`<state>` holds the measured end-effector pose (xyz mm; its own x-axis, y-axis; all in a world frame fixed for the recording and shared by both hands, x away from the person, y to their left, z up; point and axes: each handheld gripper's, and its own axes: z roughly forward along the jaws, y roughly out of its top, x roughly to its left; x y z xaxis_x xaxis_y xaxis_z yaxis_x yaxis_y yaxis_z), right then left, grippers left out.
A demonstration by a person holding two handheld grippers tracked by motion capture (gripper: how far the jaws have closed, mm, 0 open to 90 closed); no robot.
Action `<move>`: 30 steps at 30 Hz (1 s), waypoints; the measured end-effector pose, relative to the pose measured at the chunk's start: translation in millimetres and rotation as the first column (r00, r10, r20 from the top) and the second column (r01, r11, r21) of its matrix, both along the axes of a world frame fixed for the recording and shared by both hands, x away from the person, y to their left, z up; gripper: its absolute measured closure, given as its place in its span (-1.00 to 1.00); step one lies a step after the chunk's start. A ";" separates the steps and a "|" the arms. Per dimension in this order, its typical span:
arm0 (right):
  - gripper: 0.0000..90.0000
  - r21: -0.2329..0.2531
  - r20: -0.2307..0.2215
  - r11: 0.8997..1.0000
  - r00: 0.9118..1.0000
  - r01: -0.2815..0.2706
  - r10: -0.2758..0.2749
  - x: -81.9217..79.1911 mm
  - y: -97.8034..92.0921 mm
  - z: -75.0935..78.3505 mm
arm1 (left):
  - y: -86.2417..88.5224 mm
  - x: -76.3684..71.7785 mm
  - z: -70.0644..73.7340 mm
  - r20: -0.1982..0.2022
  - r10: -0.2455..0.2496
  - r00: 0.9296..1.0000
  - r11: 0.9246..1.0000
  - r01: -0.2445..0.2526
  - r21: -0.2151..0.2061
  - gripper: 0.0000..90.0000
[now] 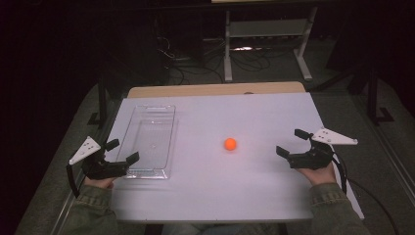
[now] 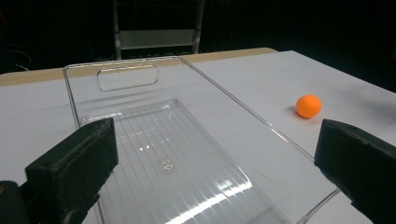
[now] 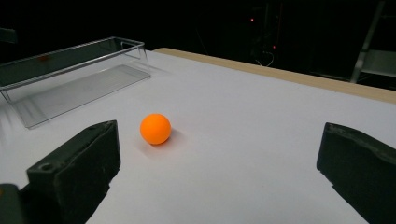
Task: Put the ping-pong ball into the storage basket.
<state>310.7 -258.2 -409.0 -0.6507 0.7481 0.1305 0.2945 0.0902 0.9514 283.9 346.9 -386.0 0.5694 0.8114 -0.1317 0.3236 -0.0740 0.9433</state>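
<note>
In the high view the right gripper (image 1: 292, 142) sits at the right of the frame, its jaws spread wide and holding nothing. In the right gripper view its two black jaws rise from the lower corners with a broad gap of bare white table (image 3: 261, 140) between them. The ball (image 3: 155, 129) lies on the table just beyond the left jaw, a little left of the frame's centre, touching neither jaw. In the high view the ball (image 1: 230, 143) rests near the middle of the frame, left of the right gripper and apart from it.

The left gripper (image 1: 124, 151) is at the lower left of the high view, its jaws likewise wide apart and empty, its tips at the near left corner of the tray (image 1: 147, 174). In the left gripper view the jaws stand at the lower corners and the clear tray (image 2: 130, 63) runs between them toward the upper left, with a handle slot in its far end. The ball (image 2: 308, 106) shows at the right of that frame, on the table outside the tray's long wall.

A person's hands and sleeves enter from the bottom edge of the high view.
</note>
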 end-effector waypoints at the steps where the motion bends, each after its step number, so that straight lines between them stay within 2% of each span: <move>1: -1.00 0.001 0.004 1.000 1.000 0.000 0.000 0.1 0.0 0.2 | 0.2 -0.3 -0.1 -0.002 0.001 1.000 1.000 -0.001 0.000 -1.00; 12: -1.00 -0.002 0.020 1.000 1.000 0.006 -0.006 -1.4 0.1 1.4 | -1.3 -1.3 -0.5 0.000 0.002 1.000 1.000 -0.002 0.017 -1.00; 20: -1.00 -0.010 0.021 1.000 0.999 0.029 -0.029 -0.2 -1.3 1.2 | -4.8 4.0 2.1 -0.013 0.001 1.000 1.000 -0.001 -0.004 -1.00; 26: -1.00 -0.019 0.021 0.999 0.999 0.027 -0.026 -0.4 0.1 0.9 | -6.4 6.5 6.5 -0.009 -0.004 1.000 1.000 0.004 0.029 -1.00; 30: -1.00 -0.019 0.018 1.000 1.000 0.024 -0.024 0.2 0.5 0.6 | -8.2 7.8 7.5 -0.015 -0.006 1.000 0.999 0.006 0.034 -1.00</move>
